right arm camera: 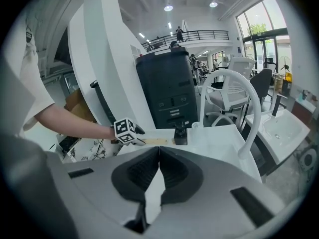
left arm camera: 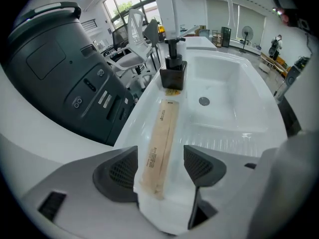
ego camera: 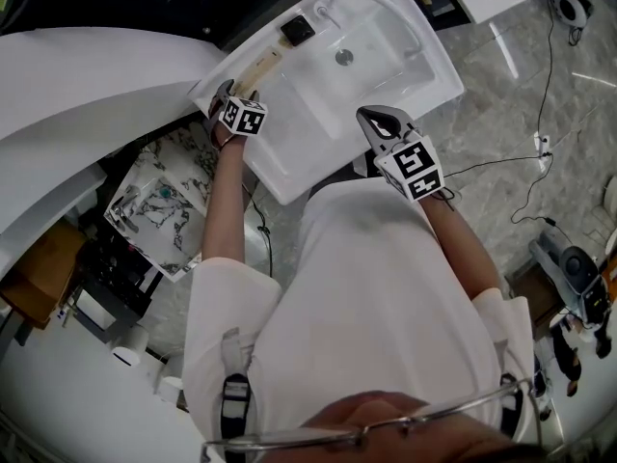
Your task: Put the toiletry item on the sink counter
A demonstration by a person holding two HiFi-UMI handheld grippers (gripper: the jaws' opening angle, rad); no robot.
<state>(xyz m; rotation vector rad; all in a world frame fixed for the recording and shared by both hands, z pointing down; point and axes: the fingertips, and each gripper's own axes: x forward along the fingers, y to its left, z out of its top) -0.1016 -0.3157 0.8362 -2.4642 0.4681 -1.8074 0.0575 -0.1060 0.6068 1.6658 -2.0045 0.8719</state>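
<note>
Beside the basin (left arm camera: 229,83), the packet (left arm camera: 160,138) looks light and flimsy, best pinched mid-length; the left gripper's (left arm camera: 162,166) jaws stand released around it, the right gripper's (right arm camera: 158,171) clenched empty.

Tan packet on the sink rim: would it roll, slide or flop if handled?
The tan packet looks flat and long, so rolling seems unlikely. It appears thin and paper-like, probably light and bendy if lifted by one end. The sink counter looks glossy, so a nudge from the open left claw could slide it.
</note>
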